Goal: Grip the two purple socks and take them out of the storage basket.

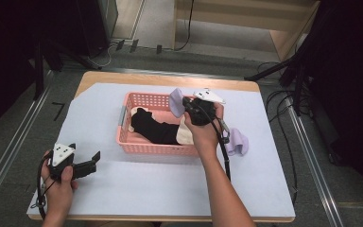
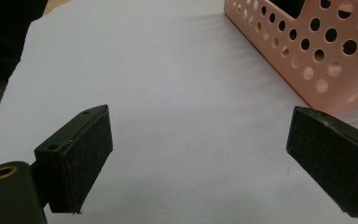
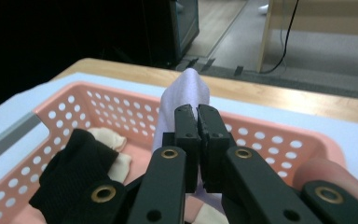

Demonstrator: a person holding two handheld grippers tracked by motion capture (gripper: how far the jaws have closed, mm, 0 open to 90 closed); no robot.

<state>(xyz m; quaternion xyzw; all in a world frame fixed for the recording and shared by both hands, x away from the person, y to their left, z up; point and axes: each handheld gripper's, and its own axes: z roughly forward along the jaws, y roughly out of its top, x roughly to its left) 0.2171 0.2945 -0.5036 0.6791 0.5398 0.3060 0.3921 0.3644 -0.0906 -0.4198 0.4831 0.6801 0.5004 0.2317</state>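
A pink perforated basket (image 1: 126, 140) stands mid-table and holds a black sock (image 1: 156, 127) and a cream sock (image 1: 185, 135). My right gripper (image 1: 183, 105) is over the basket's far right part, shut on a lavender sock (image 1: 176, 101) that hangs from its jaws. In the right gripper view the lavender sock (image 3: 186, 91) rises behind the closed pads (image 3: 186, 122), above the basket (image 3: 279, 135) and the black sock (image 3: 77, 168). A second lavender sock (image 1: 237, 143) lies on the table right of the basket. My left gripper (image 1: 96, 158) rests at the front left, open and empty; its pads (image 2: 81, 154) frame bare table.
The white sheet (image 1: 146, 184) covers the table, with a bare wooden edge (image 1: 170, 78) at the back. The basket's corner (image 2: 326, 51) sits ahead and to the right of the left gripper. Cables (image 1: 283, 109) and dark stands lie on the floor beyond the table.
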